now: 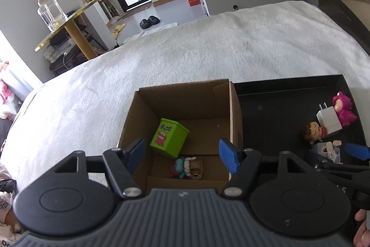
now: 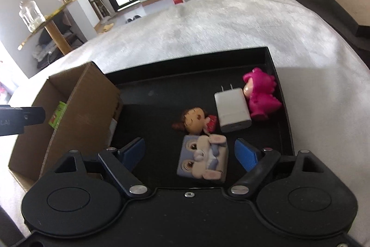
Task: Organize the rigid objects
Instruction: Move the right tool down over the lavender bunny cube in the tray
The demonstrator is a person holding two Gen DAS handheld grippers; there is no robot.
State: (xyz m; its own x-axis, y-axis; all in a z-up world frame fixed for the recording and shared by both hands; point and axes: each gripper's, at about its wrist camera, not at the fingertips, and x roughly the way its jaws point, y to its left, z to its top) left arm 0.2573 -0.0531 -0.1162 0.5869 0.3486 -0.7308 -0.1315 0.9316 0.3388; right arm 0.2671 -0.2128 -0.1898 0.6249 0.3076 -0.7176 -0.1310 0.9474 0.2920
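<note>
At lower centre, the right hand-held gripper (image 2: 189, 153) stands with blue pads apart around a pale blue block figurine with a white rabbit (image 2: 203, 159), not touching it, in the shallow black rectangular tray (image 2: 285, 131). A brown cardboard box (image 2: 90, 103) sits left.

Daylight blows out the window (image 1: 7, 45) at 9 o'clock, black tray (image 2: 268, 54) stays murky, fisheye bends edges, slight motion blur

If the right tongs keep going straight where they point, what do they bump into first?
Most likely the blue bunny block. It lies between the open right tongs on the black tray; the pads look clear of it, though depth is unclear.
</note>
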